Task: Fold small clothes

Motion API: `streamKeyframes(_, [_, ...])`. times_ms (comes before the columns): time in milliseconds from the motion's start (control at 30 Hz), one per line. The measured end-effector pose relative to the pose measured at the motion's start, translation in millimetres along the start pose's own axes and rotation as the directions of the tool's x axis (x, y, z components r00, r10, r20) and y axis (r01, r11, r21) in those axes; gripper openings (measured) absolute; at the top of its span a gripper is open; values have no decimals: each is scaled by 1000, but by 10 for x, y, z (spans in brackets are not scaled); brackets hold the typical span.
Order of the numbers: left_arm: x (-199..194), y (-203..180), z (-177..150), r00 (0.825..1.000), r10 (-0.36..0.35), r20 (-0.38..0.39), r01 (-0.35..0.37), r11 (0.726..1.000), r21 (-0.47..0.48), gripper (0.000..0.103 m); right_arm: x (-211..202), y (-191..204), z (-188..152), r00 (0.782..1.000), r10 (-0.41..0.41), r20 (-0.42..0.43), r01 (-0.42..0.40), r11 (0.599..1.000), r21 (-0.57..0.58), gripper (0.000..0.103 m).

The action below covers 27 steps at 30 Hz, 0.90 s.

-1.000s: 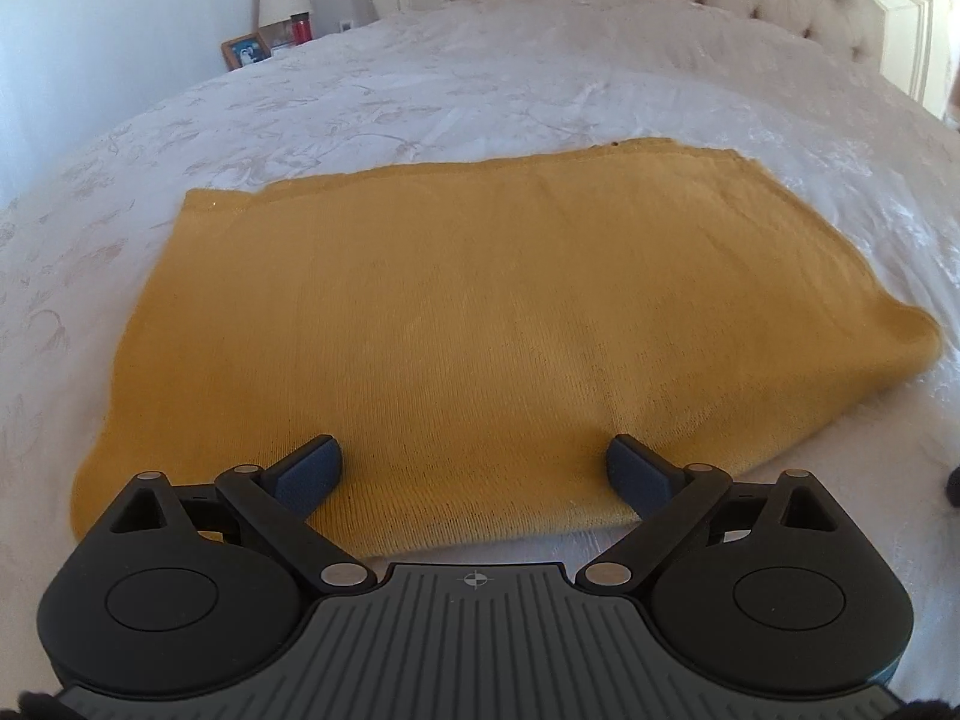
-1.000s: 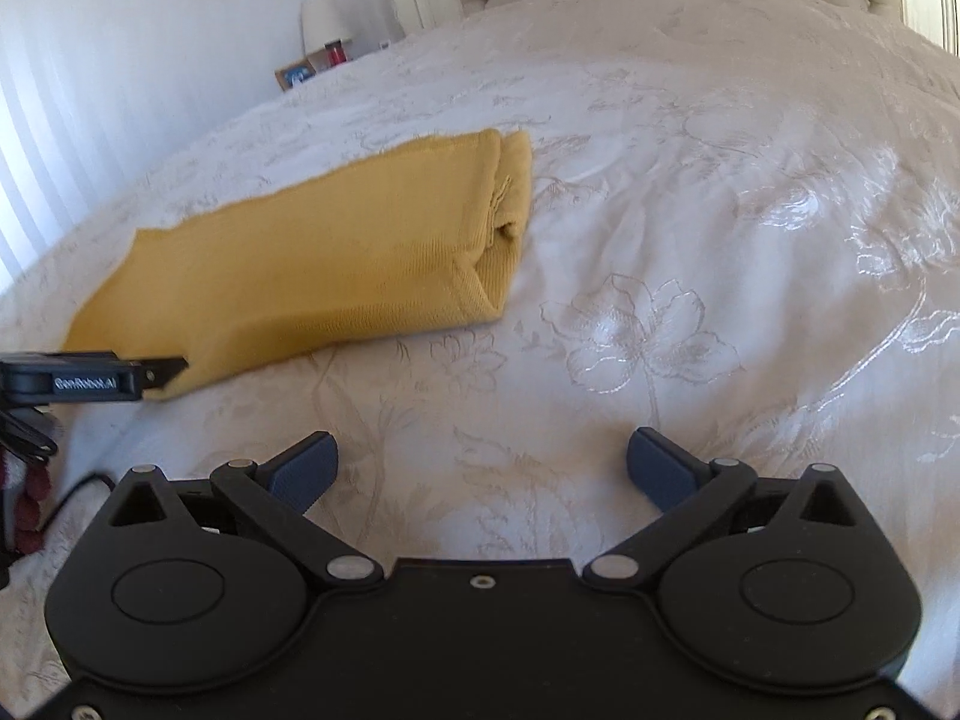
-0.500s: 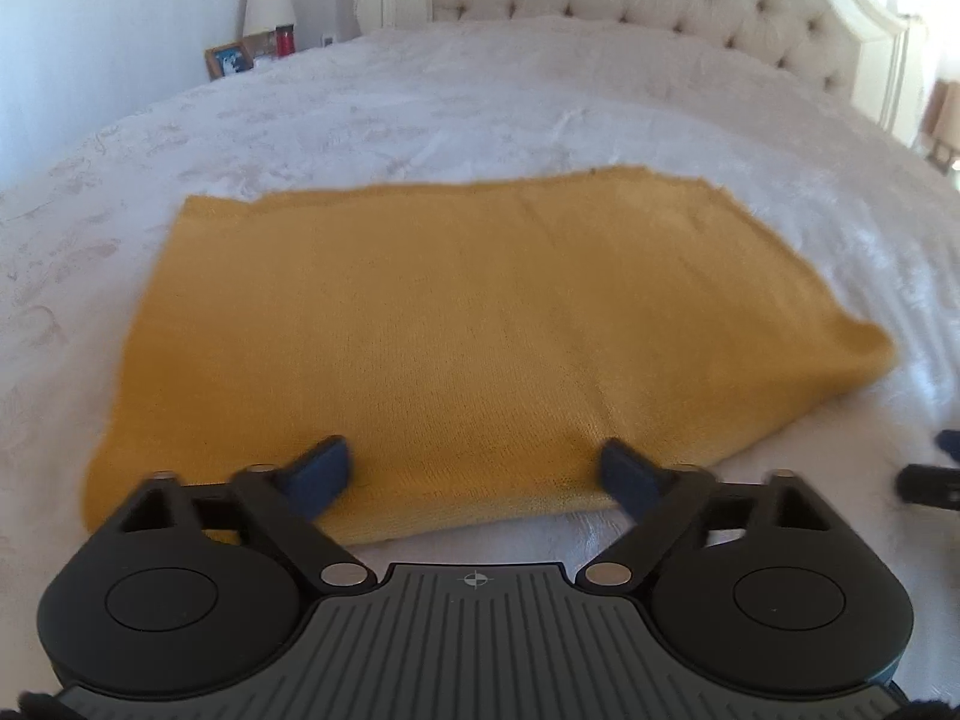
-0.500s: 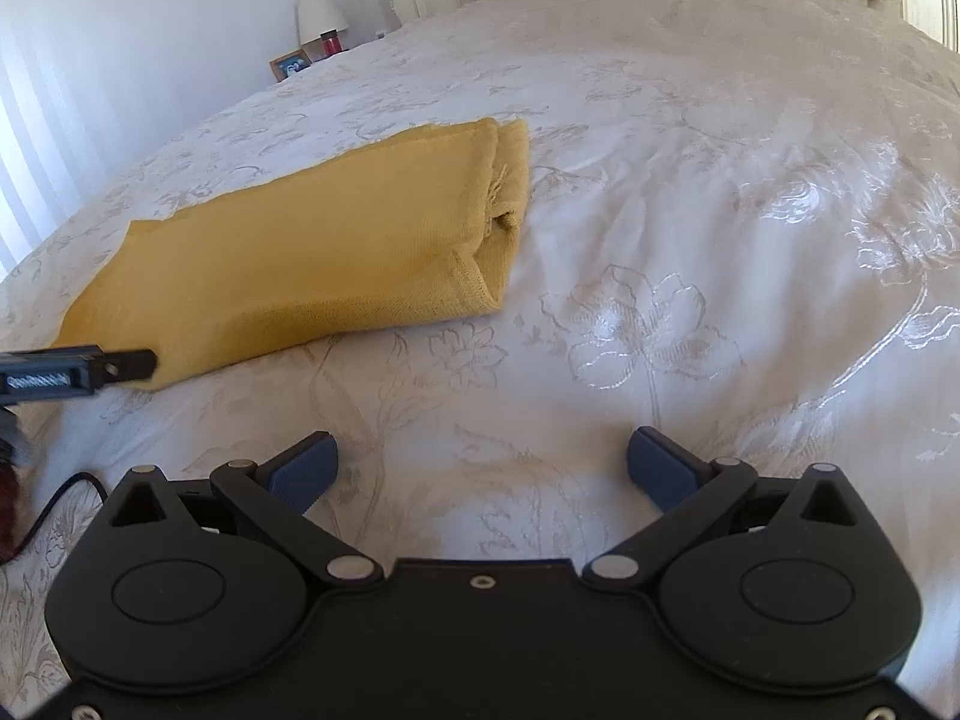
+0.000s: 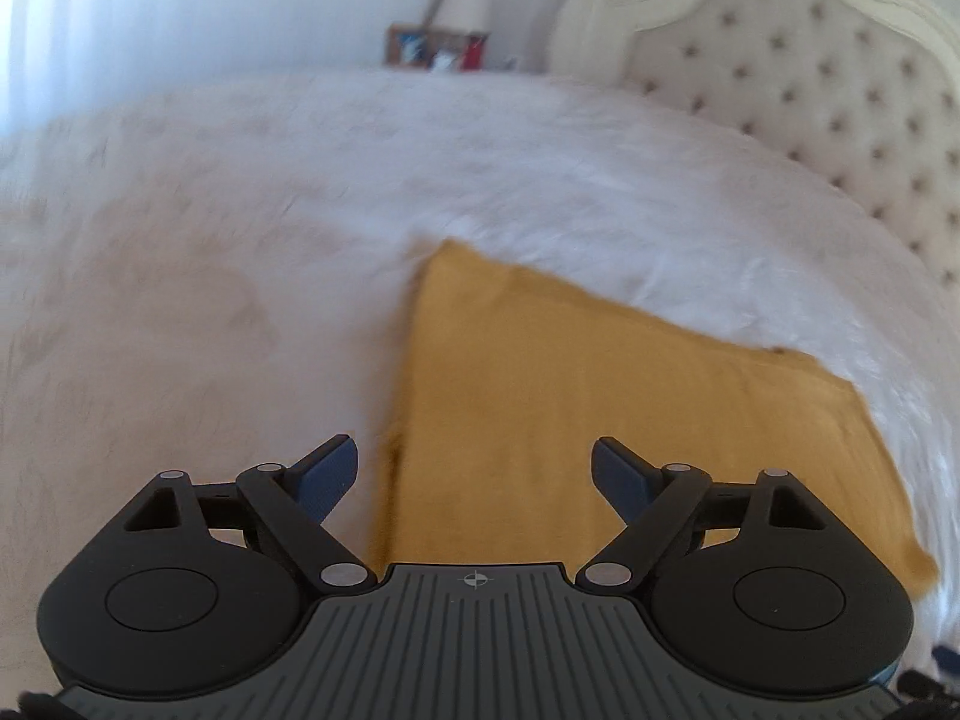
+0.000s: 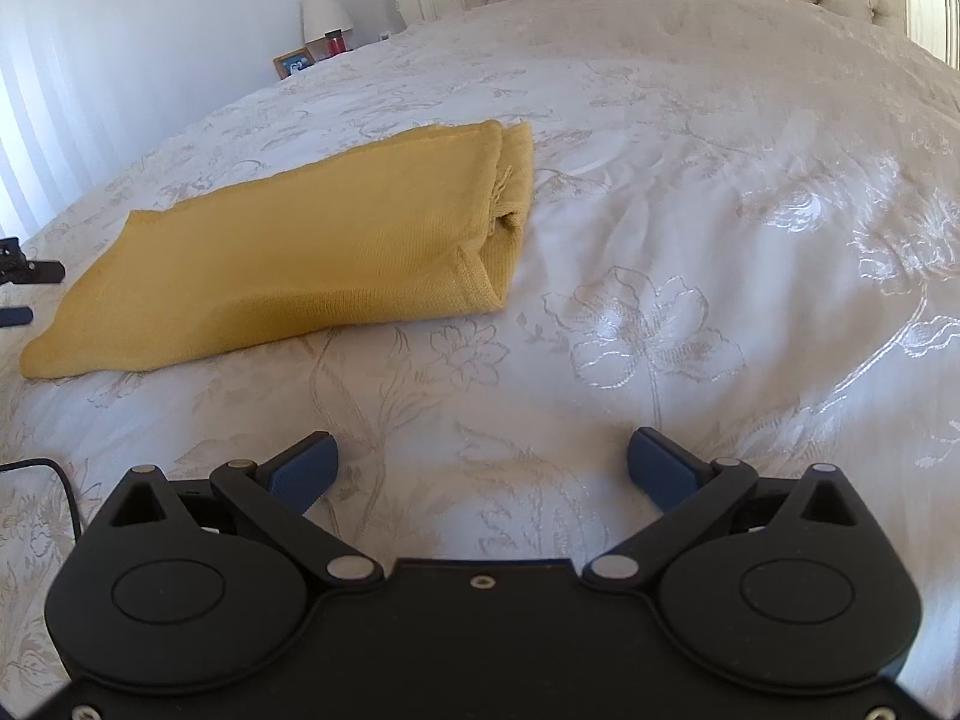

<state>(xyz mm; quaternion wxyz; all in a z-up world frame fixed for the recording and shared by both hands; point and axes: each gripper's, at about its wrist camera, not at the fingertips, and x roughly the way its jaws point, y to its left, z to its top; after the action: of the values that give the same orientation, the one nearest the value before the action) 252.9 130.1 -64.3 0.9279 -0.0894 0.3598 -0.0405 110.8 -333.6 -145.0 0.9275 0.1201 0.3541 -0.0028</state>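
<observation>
A mustard-yellow knit garment [image 6: 312,258] lies folded flat on the white floral bedspread [image 6: 690,240]. In the blurred left wrist view the garment [image 5: 600,408] fills the lower middle and right. My left gripper [image 5: 474,468] is open and empty, its jaws straddling the garment's left edge just above it. Its fingertips [image 6: 15,317] show at the left edge of the right wrist view. My right gripper [image 6: 480,462] is open and empty over bare bedspread, well in front of the garment's right end.
A tufted headboard [image 5: 840,96] stands at the far end of the bed. A nightstand with a lamp [image 6: 324,9], a photo frame and a red item lies beyond the bed's far left. A black cable [image 6: 54,480] lies at the near left.
My left gripper has swung to the garment's left edge, its view now blurred. My right gripper has barely moved. Both stay open.
</observation>
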Motion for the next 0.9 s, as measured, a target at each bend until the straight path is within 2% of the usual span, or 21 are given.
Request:
streamKeyframes(233, [357, -17, -16, 993, 24, -113, -21, 999, 26, 85, -1, 4, 0, 1000, -1, 2, 1, 1000, -2, 103])
streamKeyframes(633, [587, -144, 20, 990, 43, -133, -33, 996, 82, 93, 4, 18, -8, 1000, -7, 8, 7, 1000, -8, 103])
streamKeyframes(833, [672, -197, 60, 991, 22, -133, -9, 995, 101, 92, 6, 22, -9, 1000, -8, 9, 8, 1000, -8, 103])
streamKeyframes(900, [672, -187, 64, 992, 5, -128, 7, 996, 94, 87, 7, 22, -8, 1000, -8, 9, 8, 1000, -9, 103])
